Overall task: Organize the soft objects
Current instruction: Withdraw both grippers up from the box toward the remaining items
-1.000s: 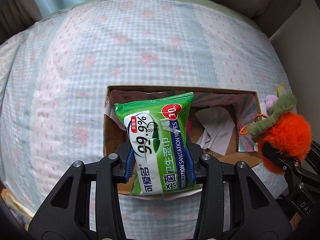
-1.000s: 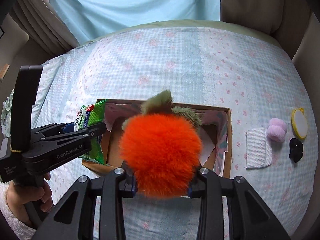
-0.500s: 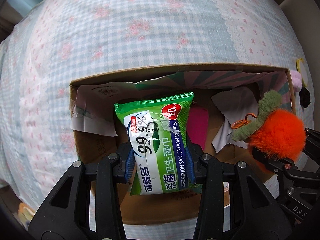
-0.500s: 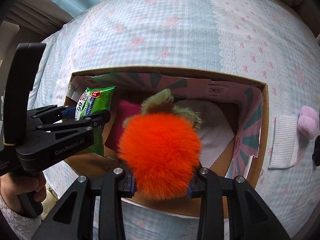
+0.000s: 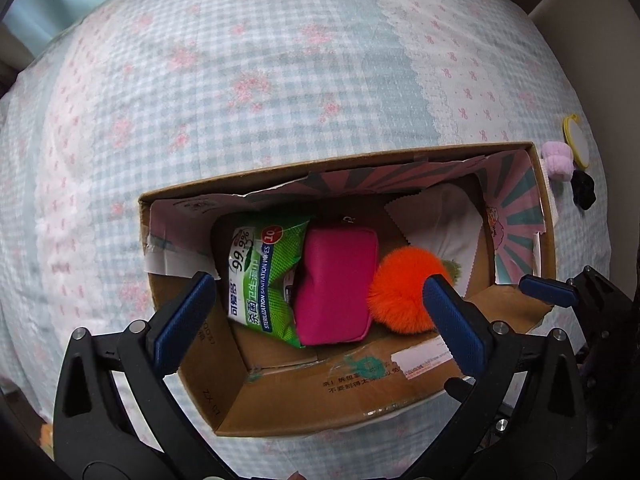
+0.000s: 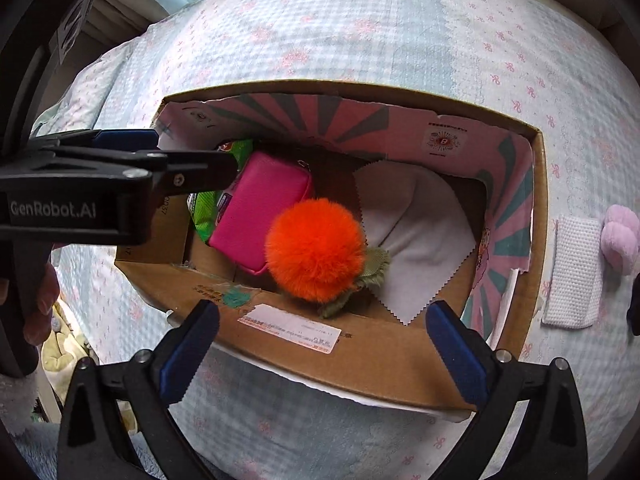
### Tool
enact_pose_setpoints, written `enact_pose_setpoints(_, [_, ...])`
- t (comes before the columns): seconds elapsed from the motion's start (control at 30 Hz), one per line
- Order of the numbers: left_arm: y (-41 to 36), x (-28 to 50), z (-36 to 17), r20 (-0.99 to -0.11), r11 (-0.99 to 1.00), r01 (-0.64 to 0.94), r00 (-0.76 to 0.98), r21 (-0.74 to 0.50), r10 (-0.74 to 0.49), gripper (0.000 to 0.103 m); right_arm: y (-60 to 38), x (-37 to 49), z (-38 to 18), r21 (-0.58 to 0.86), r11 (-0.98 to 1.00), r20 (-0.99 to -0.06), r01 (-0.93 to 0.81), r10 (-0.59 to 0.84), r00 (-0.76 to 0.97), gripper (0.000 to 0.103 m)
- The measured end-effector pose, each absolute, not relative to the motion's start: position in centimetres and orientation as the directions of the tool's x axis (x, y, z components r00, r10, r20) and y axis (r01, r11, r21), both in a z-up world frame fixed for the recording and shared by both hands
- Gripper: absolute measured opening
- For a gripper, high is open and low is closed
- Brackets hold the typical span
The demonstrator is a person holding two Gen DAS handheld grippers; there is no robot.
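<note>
Cardboard box sits open on the checked, flower-print bedspread, and we count four soft things inside it. One green wipes pack stands against the left end, one magenta pouch leans right beside it, touching. One orange pompom with a green leafy tuft rests against the pouch, partly on one white cloth at the right end.

Our left gripper hangs over the near wall of the box, jaws spread wide, nothing between them. Our right gripper is the same story: blue pads far apart, empty, poised above the near rim.

Outside the box, to its right on the bedspread, we count four more: one white waffle-weave pad just beside the box wall, one pale pink plush touching it, one small black item, and one yellow-rimmed round thing near those.
</note>
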State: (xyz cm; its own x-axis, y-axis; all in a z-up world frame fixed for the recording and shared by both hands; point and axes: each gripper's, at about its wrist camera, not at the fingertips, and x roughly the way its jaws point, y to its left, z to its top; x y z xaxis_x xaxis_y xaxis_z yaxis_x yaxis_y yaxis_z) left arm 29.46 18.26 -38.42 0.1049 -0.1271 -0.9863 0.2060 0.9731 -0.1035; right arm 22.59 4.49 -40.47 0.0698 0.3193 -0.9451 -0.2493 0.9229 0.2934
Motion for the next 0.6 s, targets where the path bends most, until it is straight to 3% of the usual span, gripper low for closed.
enact_pose_setpoints(0.6, [22.2, 23.7, -29.2, -0.958, 0.988, 0.126, 0.264, -0.085, -0.116, 0.103, 4.2, 18.9, -30.2, 0.187, 0.952, -0.931, -0.242, 0.251, 0.266, 0.103])
